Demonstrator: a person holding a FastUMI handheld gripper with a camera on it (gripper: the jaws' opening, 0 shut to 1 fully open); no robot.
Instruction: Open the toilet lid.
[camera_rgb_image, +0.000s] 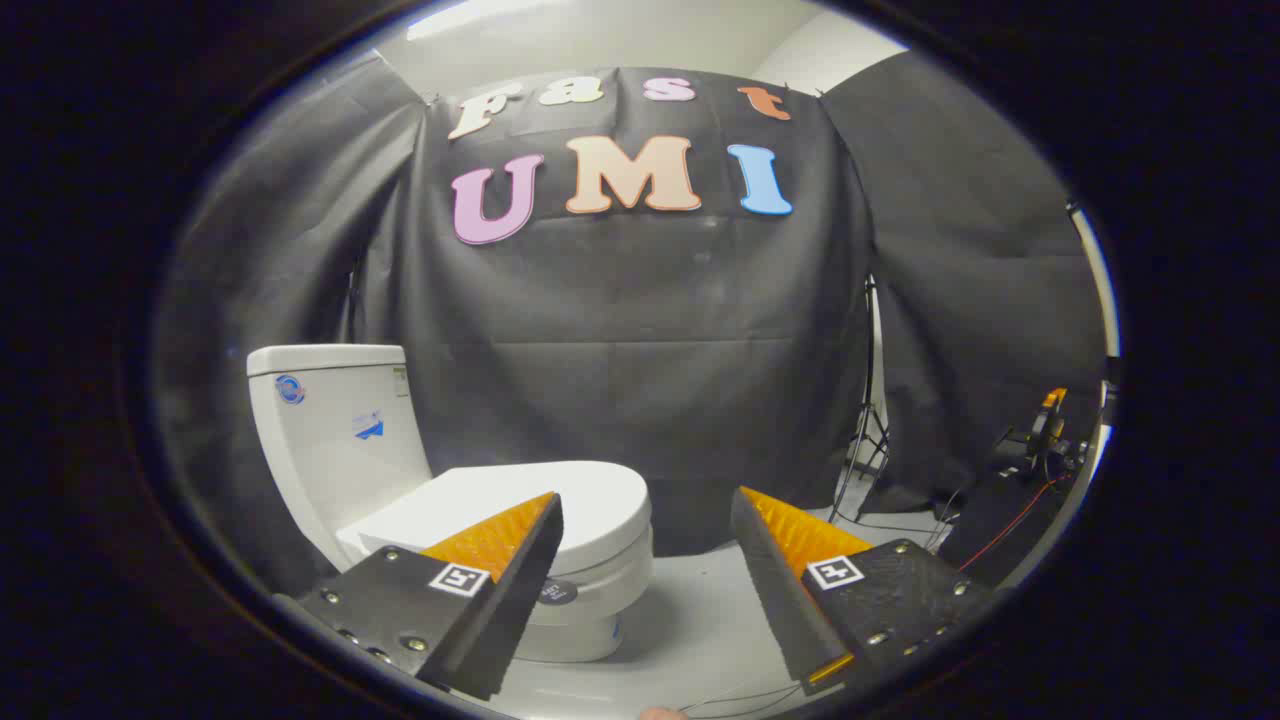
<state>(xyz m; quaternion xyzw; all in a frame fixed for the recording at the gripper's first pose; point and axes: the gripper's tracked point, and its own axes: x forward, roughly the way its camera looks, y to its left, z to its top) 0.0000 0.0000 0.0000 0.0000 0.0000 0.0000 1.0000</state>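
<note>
The gripper (645, 530) is spread wide, its fingers holding nothing. Beyond the left finger stands one toilet (400, 480), its single lid (540, 505) lying flat and closed on the bowl, with one tank (330, 420) at the far left. To do this well, I judge the fingers should reach the lid's near rim, catch under its edge, then swing it up toward the tank. One light stand (868, 440) waits far right.

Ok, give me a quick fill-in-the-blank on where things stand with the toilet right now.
1. The toilet lid is ____.
2. The gripper has its fingers ____, with nothing between them.
3. The tank stands ____ the lid.
4. The tripod stands against the booth's ____.

Missing words: closed; open; behind; wall
</note>
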